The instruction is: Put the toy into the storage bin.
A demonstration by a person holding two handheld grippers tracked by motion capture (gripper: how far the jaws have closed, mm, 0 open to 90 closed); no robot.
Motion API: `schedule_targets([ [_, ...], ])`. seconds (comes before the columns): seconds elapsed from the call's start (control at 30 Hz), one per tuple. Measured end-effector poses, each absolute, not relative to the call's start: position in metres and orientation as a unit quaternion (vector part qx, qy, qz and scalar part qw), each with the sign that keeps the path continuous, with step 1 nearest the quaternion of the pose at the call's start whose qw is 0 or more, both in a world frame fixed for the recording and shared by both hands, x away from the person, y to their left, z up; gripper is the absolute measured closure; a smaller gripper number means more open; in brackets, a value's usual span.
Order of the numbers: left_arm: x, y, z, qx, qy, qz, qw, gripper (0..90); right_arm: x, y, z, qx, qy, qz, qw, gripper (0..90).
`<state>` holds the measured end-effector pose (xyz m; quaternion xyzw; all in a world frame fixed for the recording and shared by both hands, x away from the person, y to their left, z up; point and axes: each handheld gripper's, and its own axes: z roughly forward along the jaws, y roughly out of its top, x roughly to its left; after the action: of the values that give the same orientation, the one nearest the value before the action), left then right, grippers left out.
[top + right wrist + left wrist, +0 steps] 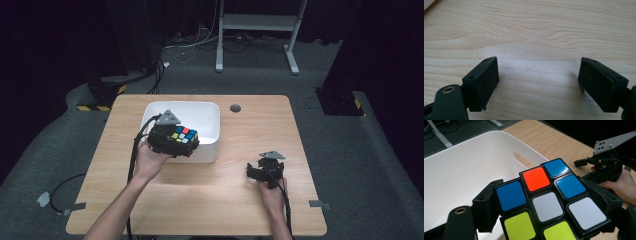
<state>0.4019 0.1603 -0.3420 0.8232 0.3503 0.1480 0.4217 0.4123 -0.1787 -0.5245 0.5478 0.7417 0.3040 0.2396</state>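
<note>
Nearest, the right claw (256,172) rests spread and empty on the worktop (240,210). At ten o'clock from it, the left claw (175,142) grips the puzzle cube (549,205) above the white bin's (212,112) near rim; a slack pinch could drop it outside.

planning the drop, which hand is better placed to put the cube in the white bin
Left. The left gripper is clamped on the cube at the white bin rim; the right gripper rests open on the table.

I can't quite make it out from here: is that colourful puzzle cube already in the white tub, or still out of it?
Out. The left tongs grip the cube above the white tub, whose visible inside is bare.
</note>
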Motion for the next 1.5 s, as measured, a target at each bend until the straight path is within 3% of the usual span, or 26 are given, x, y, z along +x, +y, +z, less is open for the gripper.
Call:
schedule_targets([
  [1.5, 0.455, 0.167, -0.328, 0.811, 0.386, 0.148, 0.415, 24.0, 0.412, -0.179, -0.525, 0.546, 0.743, 0.304, 0.24, 16.8],
])
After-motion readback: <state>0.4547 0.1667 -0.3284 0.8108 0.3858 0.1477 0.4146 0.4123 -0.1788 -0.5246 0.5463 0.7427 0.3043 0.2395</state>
